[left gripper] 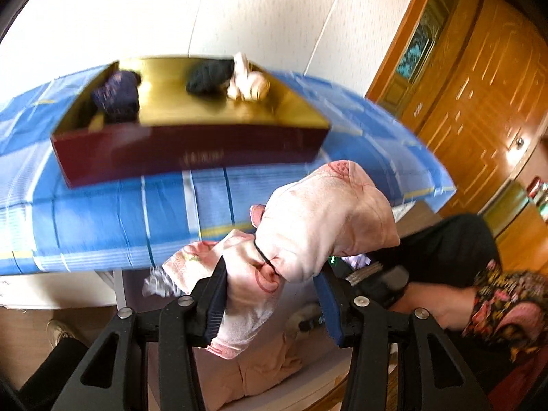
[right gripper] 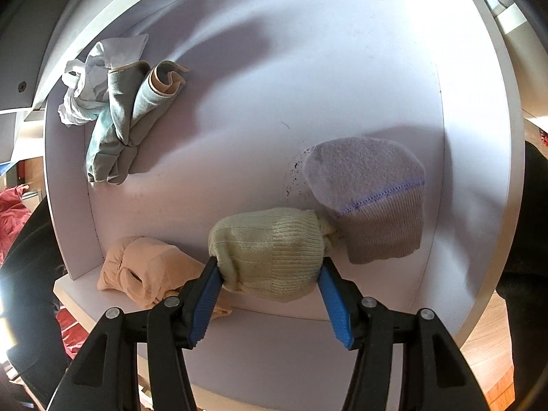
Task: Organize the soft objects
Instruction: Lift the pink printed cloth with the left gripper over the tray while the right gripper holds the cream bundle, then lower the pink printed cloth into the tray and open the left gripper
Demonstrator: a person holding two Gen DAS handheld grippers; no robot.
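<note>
In the left wrist view my left gripper (left gripper: 272, 274) is shut on a pink rolled sock bundle (left gripper: 322, 215) and holds it in the air in front of a table. On the table stands a dark red box with a gold inside (left gripper: 191, 150), holding a dark purple bundle (left gripper: 118, 96), a black bundle (left gripper: 210, 75) and a cream bundle (left gripper: 250, 84). In the right wrist view my right gripper (right gripper: 269, 267) is shut on a pale green rolled sock bundle (right gripper: 270, 250) over a white drawer (right gripper: 260, 102).
In the drawer lie a lilac sock (right gripper: 370, 198), a peach bundle (right gripper: 144, 270) and grey-green and white cloths (right gripper: 116, 109). The table has a blue checked cloth (left gripper: 113, 212). A wooden cabinet (left gripper: 472, 96) stands at the right. A person's floral sleeve (left gripper: 507, 311) is nearby.
</note>
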